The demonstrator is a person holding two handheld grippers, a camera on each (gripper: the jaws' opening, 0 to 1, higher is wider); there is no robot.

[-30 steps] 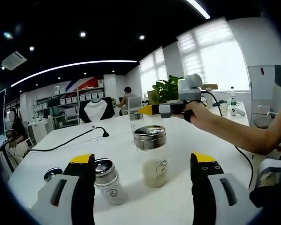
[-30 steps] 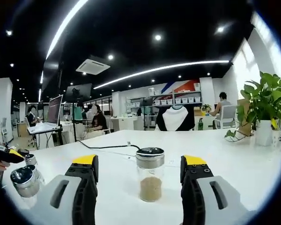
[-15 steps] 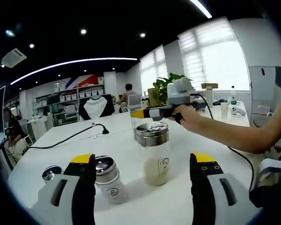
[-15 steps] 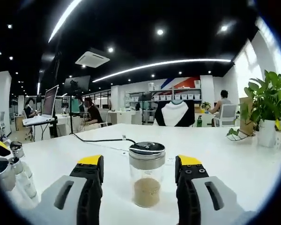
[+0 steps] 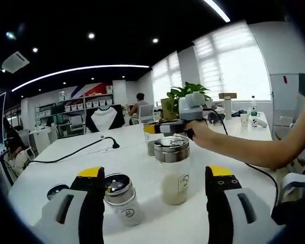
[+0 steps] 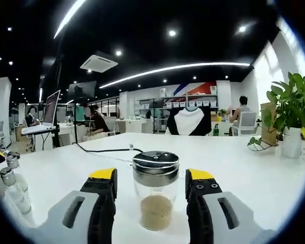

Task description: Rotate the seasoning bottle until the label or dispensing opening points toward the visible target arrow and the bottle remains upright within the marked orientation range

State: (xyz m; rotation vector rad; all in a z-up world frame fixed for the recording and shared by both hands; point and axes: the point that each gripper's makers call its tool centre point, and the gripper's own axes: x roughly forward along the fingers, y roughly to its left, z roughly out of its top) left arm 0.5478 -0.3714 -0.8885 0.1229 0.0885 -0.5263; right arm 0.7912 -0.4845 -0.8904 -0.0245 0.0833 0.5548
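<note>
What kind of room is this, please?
Most likely an open-plan office: a long white table, a laptop on a desk where people sit, shelves with boxes, and a potted plant near the window.

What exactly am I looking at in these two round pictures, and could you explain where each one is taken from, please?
A person holds a hand-operated two-jaw gripper in each hand; a fisheye camera rides on each. In the left gripper view, the left gripper stands open over a white table, facing a jar of pale seasoning and a smaller shaker. Beyond them, the person's hand brings the right gripper up to another bottle. The right gripper view shows that seasoning bottle, holding brown powder, upright between the right gripper jaws, which are open and not yet touching it. Nothing is held.
</note>
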